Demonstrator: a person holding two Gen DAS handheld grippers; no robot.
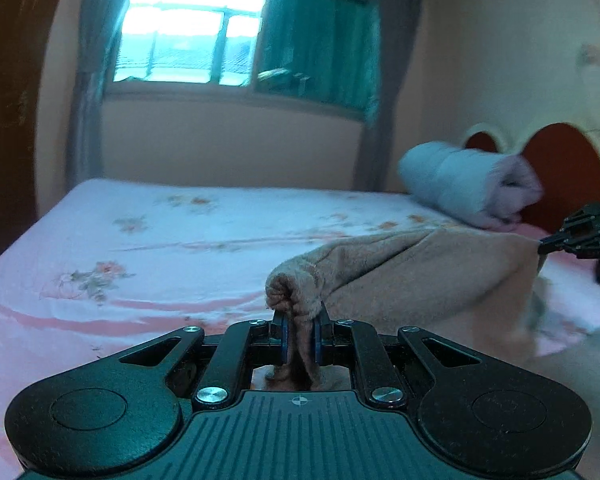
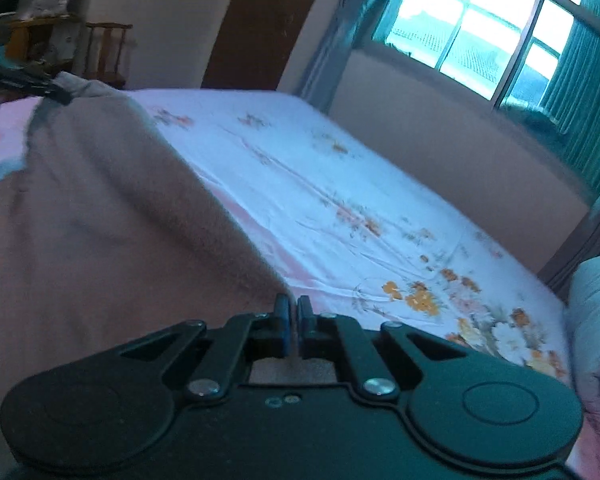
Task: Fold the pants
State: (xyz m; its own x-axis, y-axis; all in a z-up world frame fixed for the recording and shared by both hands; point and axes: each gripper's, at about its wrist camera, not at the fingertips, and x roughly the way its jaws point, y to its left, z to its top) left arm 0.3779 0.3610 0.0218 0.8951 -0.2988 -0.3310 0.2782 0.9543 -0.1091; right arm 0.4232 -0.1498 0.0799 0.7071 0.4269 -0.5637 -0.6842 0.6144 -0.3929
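Observation:
The pants (image 1: 420, 272) are tan and fleecy and hang stretched between my two grippers above the bed. My left gripper (image 1: 299, 326) is shut on a bunched corner of the pants. My right gripper (image 2: 293, 312) is shut on the other corner, with the cloth (image 2: 100, 216) running off to the left. In the left wrist view the right gripper (image 1: 548, 245) shows at the right edge, pinching the cloth. In the right wrist view the left gripper (image 2: 56, 94) shows at the upper left, holding the far corner.
The bed has a pink and white floral sheet (image 1: 160, 248) (image 2: 340, 184). A rolled light blue blanket (image 1: 460, 180) (image 2: 596, 308) lies at the headboard (image 1: 560, 168). A window with teal curtains (image 1: 204, 28) is behind. A wooden chair (image 2: 108, 52) stands beyond the bed.

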